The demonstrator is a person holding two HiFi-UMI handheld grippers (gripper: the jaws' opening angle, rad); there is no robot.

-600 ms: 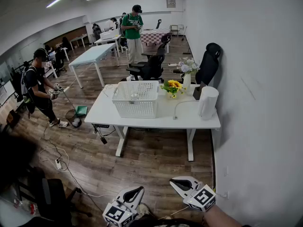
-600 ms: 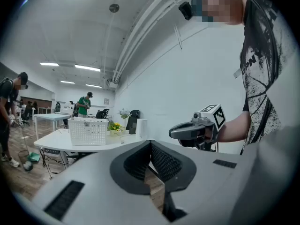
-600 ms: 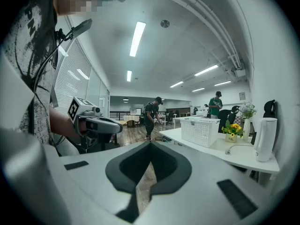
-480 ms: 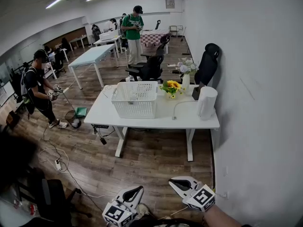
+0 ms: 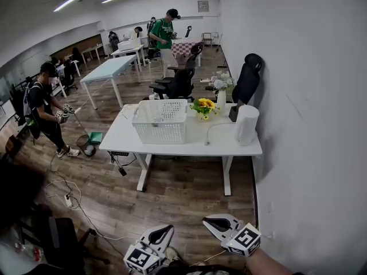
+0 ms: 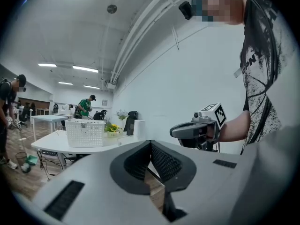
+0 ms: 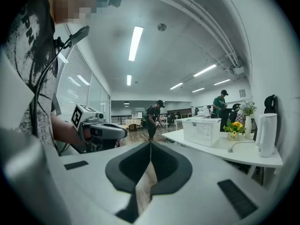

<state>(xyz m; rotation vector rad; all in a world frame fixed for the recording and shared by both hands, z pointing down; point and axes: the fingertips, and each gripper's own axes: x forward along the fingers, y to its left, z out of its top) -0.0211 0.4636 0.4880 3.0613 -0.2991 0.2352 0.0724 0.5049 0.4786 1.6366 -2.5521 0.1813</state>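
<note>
Both grippers hang low at the bottom of the head view, far from the white table (image 5: 132, 143). My left gripper (image 5: 165, 230) is shut with nothing in it; its jaws meet in the left gripper view (image 6: 151, 143). My right gripper (image 5: 210, 220) is shut and empty too, jaws closed together in the right gripper view (image 7: 150, 143). Each gripper shows in the other's view, held by a hand. On the table stand a white basket (image 5: 160, 121), a yellow flower pot (image 5: 203, 107), a white kettle (image 5: 246, 124) and a vase of pale flowers (image 5: 220, 87).
Wooden floor lies between me and the table, with cables (image 5: 69, 196) at left. A white wall (image 5: 309, 96) runs along the right. Black office chairs (image 5: 181, 83) stand behind the table. A person sweeps at left (image 5: 46, 105); another stands at the back (image 5: 165, 32).
The view has shifted slightly, so the table sits a little lower and nearer. Both grippers stay shut in the same low place.
</note>
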